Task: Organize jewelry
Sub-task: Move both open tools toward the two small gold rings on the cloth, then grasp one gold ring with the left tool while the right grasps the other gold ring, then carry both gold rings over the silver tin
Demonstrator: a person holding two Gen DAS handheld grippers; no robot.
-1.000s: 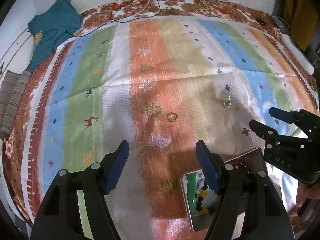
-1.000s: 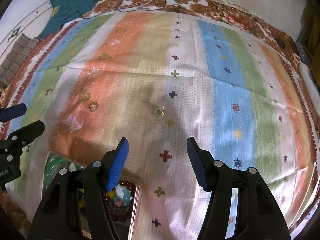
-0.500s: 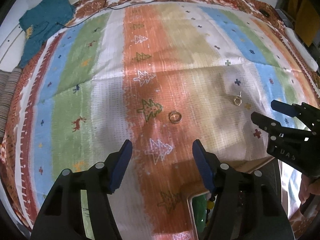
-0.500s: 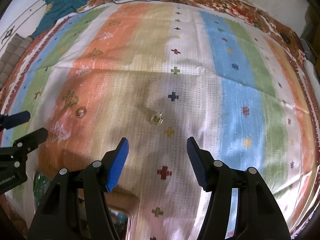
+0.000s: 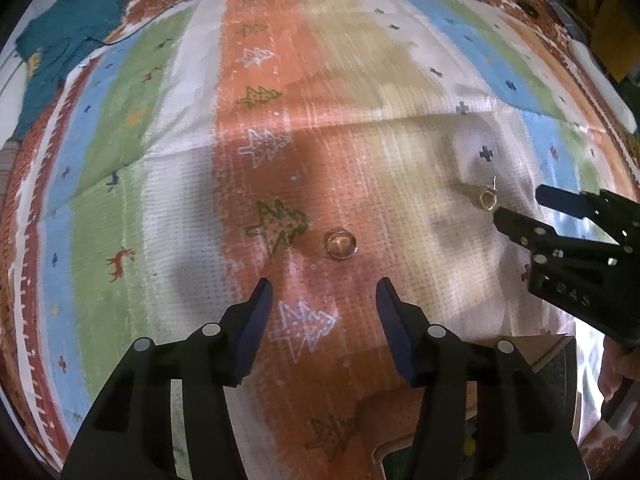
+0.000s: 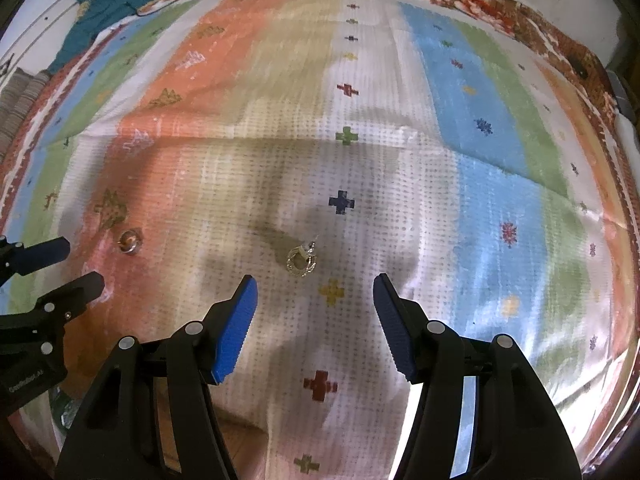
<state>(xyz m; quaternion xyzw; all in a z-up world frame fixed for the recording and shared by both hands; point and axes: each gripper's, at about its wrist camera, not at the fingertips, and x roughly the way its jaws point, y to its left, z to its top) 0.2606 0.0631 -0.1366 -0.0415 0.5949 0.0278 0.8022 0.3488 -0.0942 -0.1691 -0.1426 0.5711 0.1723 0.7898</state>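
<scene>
The left gripper (image 5: 322,308), its jaws just narrowed to about half open and holding nothing, points down with the ring (image 5: 340,244) lying flat just ahead. The right gripper (image 6: 314,306), half open and empty, has the earring (image 6: 301,261) ahead, slightly left. The 2 pieces lie apart on the striped cloth (image 6: 480,184).

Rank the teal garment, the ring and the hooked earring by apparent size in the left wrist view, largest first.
1. Teal garment, by far the largest, though farthest away.
2 and 3. Ring and hooked earring look alike in size; the ring lies nearer the camera, so no firm order.
</scene>
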